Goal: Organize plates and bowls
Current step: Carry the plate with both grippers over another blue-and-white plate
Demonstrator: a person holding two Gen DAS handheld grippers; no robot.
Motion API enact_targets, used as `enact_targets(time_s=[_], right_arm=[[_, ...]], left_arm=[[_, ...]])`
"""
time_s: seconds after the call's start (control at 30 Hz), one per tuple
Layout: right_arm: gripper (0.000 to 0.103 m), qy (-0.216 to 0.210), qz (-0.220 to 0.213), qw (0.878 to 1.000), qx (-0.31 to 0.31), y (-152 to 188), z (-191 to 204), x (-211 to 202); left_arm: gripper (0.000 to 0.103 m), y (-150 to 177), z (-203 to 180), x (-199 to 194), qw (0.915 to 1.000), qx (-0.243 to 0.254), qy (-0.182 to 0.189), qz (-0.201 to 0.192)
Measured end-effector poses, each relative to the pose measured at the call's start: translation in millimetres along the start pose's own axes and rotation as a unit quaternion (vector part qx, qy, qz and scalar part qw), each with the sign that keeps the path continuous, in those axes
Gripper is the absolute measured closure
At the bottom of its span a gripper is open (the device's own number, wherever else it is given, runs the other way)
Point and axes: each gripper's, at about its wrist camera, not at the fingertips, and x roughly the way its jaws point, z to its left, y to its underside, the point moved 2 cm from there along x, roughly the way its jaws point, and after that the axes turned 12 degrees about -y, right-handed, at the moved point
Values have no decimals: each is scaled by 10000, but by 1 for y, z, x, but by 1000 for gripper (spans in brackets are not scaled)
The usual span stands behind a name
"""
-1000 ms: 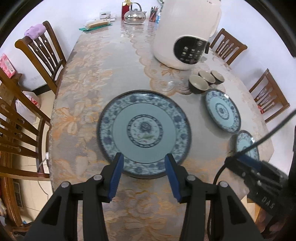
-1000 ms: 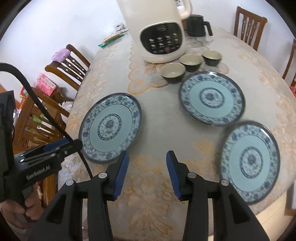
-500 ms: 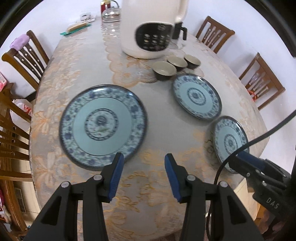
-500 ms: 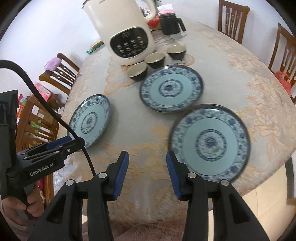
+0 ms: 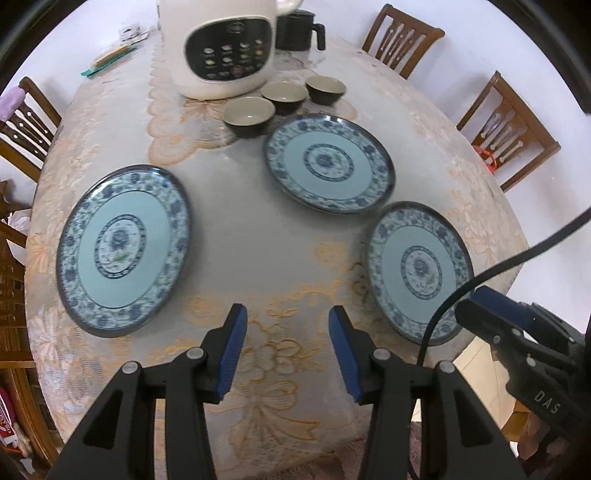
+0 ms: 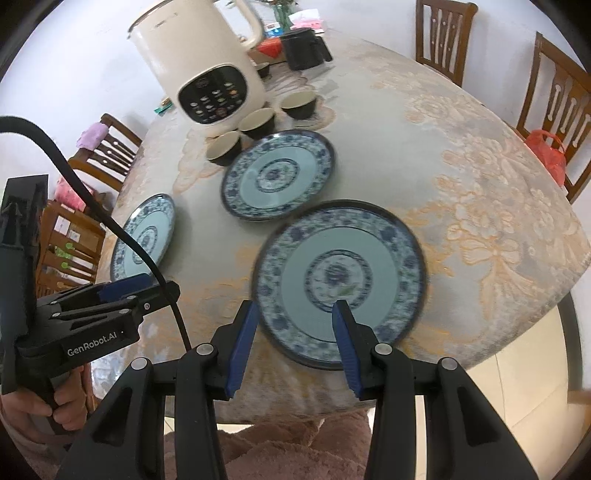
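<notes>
Three blue-and-white patterned plates lie flat and apart on the lace-covered counter [image 5: 258, 236]: a left plate [image 5: 123, 245] near the counter's left edge, a middle plate [image 5: 328, 162] farther back, and a right plate [image 5: 419, 267] close to the near right edge. Just beyond the middle plate, three dark bowls [image 5: 284, 98] with pale insides stand upright in a short row, the nearest almost touching that plate's rim. Behind them sits a cream electric kettle [image 5: 221, 48] with a black button panel, and a black jug [image 5: 299, 26] stands to its right.

The left claw [image 5: 284, 343] hangs over bare cloth between the left and right plates, its blue-padded jaws apart and empty. The right claw [image 6: 293, 339] is poised over the near rim of the right plate [image 6: 340, 280], jaws apart, gripping nothing. Wooden chairs [image 5: 506, 129] ring the counter.
</notes>
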Motion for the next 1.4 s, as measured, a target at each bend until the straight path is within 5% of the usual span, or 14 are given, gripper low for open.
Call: enact_targets(time_s=[0.73,1.4], right_arm=[[59,77,202,9993,319,-6,-71,-6],[55,219,488,9979,365,-10,-89,17]], left_arm=[[47,-11,-60,22,9996,70,-49,286],[44,-19,-80,52,9980,128,-100,610]])
